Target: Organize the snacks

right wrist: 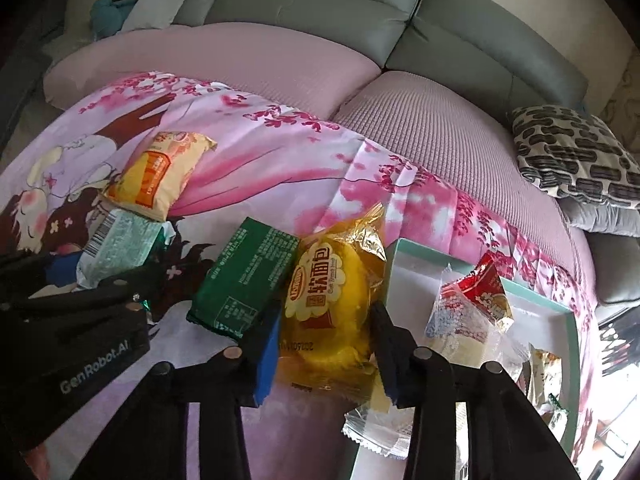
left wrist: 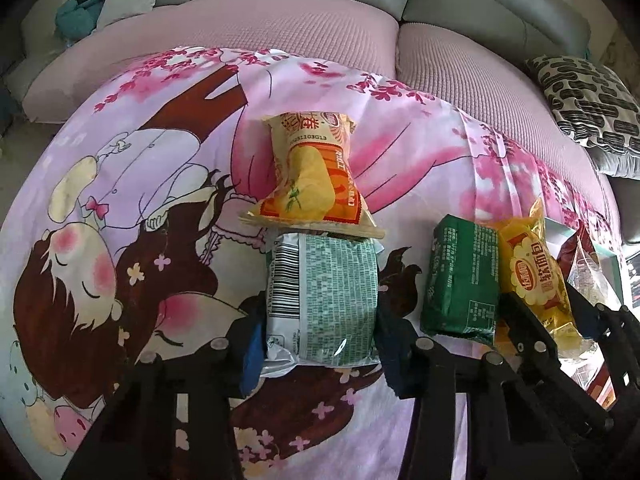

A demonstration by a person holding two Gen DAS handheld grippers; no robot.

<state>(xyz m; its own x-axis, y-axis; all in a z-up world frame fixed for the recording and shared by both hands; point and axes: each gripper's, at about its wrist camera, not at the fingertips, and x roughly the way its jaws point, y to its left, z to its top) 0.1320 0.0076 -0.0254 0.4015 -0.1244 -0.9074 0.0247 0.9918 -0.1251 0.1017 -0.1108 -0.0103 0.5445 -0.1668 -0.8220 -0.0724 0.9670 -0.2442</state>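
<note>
Blue-padded jaws of the right gripper (right wrist: 326,340) straddle the yellow bread packet (right wrist: 334,312), one pad against each long side — pinching it, as far as I can judge. Its long axis runs straight away from the camera, its near end overhanging the white tray (right wrist: 568,320) just to the right, where a red-and-clear packet (right wrist: 472,304) already lies. The left gripper (left wrist: 318,320) likewise clasps the pale green packet (left wrist: 324,300) on the floral sheet (left wrist: 400,160), well apart from the tray — so the right is nearer. A short shift rightward should land the bread inside.
</note>
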